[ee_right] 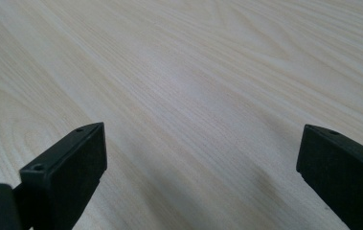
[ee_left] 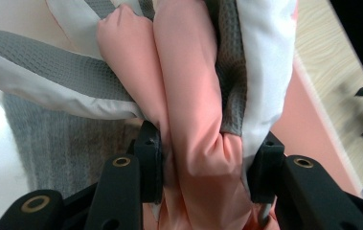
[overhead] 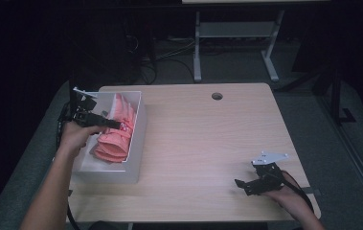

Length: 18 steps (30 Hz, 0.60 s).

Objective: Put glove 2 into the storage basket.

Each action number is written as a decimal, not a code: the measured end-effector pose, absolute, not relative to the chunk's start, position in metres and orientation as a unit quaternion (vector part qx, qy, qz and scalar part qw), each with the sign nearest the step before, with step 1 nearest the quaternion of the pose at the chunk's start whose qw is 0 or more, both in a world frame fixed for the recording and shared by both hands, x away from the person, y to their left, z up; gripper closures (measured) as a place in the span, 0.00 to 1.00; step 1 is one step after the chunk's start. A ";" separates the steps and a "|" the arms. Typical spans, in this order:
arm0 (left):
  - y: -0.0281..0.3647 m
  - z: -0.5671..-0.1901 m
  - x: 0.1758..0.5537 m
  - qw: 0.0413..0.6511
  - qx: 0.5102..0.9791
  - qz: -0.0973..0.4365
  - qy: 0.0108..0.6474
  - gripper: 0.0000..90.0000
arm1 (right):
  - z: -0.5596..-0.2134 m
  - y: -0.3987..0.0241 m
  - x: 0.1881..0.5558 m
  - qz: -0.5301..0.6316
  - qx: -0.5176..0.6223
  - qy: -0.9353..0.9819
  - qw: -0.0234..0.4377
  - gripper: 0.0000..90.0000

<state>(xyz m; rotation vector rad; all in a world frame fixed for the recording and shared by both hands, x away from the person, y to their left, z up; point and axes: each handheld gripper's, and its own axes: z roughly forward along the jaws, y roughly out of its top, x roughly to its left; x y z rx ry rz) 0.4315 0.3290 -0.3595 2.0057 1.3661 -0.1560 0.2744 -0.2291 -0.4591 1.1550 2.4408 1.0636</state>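
Pinching a pink padded mitten (ee_left: 188, 143), the left tongs (overhead: 113, 125) reach into the white box (overhead: 138, 143) of pink mittens by the worktop's (overhead: 203, 139) left edge. Near the front right corner, the right tongs (overhead: 242, 184) rest spread wide over bare wood.

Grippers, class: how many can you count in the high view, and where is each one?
2. The left gripper reaches into the white box at the table's left; the right gripper hovers above the bare tabletop near the front right.
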 end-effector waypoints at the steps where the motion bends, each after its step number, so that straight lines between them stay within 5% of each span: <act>1: 0.329 -0.364 0.433 0.345 0.773 -0.064 0.528 0.63 | -0.459 -0.229 0.274 0.364 0.396 0.835 0.119 0.03; 14: 0.318 -0.401 0.439 0.324 0.787 -0.097 0.516 0.60 | -0.460 -0.229 0.275 0.364 0.396 0.835 0.119 0.03; 18: 0.320 -0.404 0.440 0.321 0.791 -0.089 0.514 0.49 | -0.460 -0.229 0.275 0.363 0.396 0.835 0.118 0.03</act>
